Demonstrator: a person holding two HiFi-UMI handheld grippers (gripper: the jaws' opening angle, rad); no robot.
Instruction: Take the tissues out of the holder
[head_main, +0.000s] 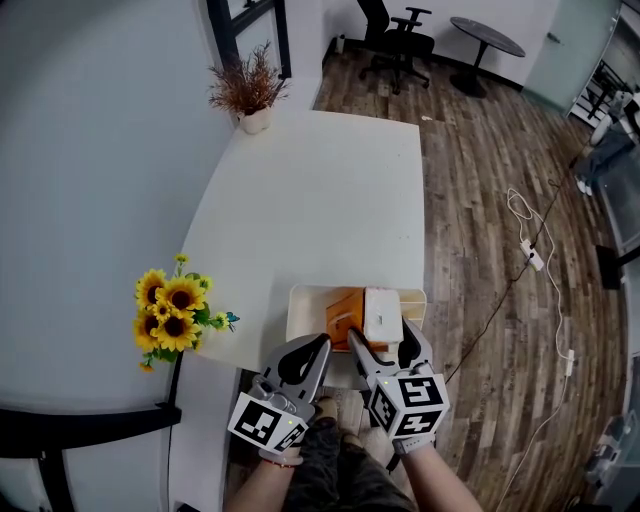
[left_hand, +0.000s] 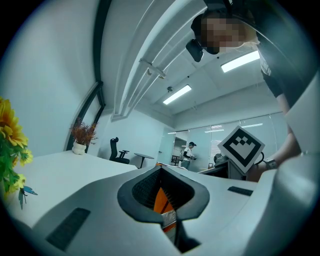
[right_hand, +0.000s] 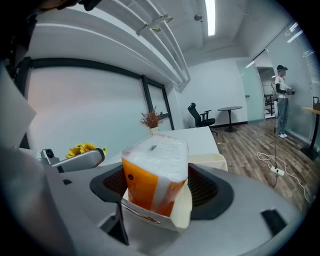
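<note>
Looking down in the head view, the tissue pack stands in the cream holder, bracketed by the fingers of the right gripper. The left gripper sits just beside them. The left gripper view shows its jaws pressed together on nothing, with the pack's orange side just beyond their tips. The right gripper view shows both pads clenched against the pack's sides. The pack is probably light, soft and slick in its film, so a gentle squeeze across the broad flanks should suit it.

Glossy plastic-wrapped tissues, matt white table, wood floor.
</note>
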